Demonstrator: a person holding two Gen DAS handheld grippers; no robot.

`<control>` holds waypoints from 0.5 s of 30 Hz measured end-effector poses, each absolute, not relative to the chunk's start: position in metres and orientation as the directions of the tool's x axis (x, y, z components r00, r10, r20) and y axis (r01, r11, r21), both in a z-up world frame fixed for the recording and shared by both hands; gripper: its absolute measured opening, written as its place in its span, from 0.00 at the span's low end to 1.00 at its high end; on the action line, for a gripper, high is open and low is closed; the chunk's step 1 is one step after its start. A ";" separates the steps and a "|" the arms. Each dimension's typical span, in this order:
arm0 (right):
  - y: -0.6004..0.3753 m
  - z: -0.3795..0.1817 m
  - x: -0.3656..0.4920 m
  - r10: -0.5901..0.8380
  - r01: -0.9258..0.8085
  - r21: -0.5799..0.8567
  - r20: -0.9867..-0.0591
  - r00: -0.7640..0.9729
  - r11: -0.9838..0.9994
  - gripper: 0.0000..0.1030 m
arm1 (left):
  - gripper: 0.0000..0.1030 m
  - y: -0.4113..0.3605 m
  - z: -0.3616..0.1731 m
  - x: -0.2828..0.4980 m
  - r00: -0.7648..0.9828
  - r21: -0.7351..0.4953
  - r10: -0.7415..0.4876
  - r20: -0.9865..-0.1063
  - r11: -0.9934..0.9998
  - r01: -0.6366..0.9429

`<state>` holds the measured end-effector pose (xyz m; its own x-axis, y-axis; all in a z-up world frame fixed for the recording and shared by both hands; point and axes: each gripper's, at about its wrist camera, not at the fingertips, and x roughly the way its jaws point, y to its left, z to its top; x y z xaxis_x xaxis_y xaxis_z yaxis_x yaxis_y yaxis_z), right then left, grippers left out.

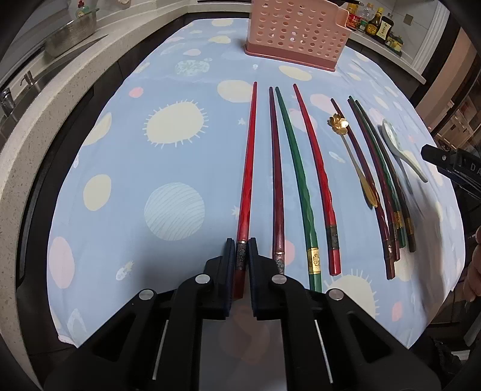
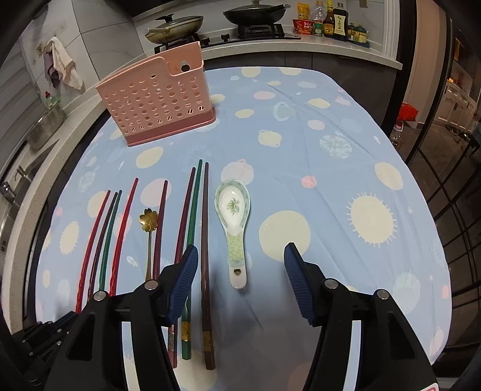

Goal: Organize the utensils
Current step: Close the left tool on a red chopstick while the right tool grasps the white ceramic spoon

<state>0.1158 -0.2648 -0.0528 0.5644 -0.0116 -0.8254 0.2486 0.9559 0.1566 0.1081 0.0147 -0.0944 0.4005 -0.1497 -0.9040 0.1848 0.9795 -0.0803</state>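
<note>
My left gripper [image 1: 241,245] is shut on the thick end of a red chopstick [image 1: 248,162] that lies on the blue tablecloth. Beside it lie a maroon chopstick [image 1: 276,168], a green chopstick [image 1: 296,177] and another red one [image 1: 314,168]. A gold flower spoon [image 1: 338,123] and several dark chopsticks [image 1: 378,180] lie further right. My right gripper [image 2: 240,255] is open above the cloth, with the white ceramic spoon [image 2: 233,216] lying between its fingers and ahead. The pink perforated utensil holder [image 2: 156,105] stands at the back; it also shows in the left wrist view [image 1: 296,30].
The table under the blue patterned cloth [image 2: 345,186] is edged by a stone counter [image 1: 45,99] with a sink on the left. A stove with pans [image 2: 255,15] and sauce bottles [image 2: 333,21] stand behind. A glass door is at the right.
</note>
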 end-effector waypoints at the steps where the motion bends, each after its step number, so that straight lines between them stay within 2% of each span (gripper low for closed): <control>1: -0.266 -0.053 0.118 -0.007 0.250 0.164 -0.825 0.565 0.954 0.45 | 0.08 0.014 -0.094 0.108 0.400 -0.080 -0.149 -0.905 0.980 0.185; 8: -0.275 -0.073 0.132 0.033 0.257 0.197 -0.847 0.531 0.946 0.17 | 0.09 0.015 -0.095 0.109 0.399 -0.078 -0.147 -0.905 0.980 0.183; 11: -0.273 -0.082 0.132 0.047 0.248 0.200 -0.858 0.512 0.948 0.12 | 0.09 0.015 -0.095 0.110 0.399 -0.076 -0.145 -0.905 0.980 0.184; 15: -0.270 -0.091 0.132 0.061 0.242 0.206 -0.866 0.497 0.948 0.11 | 0.09 0.014 -0.095 0.110 0.401 -0.075 -0.144 -0.905 0.980 0.185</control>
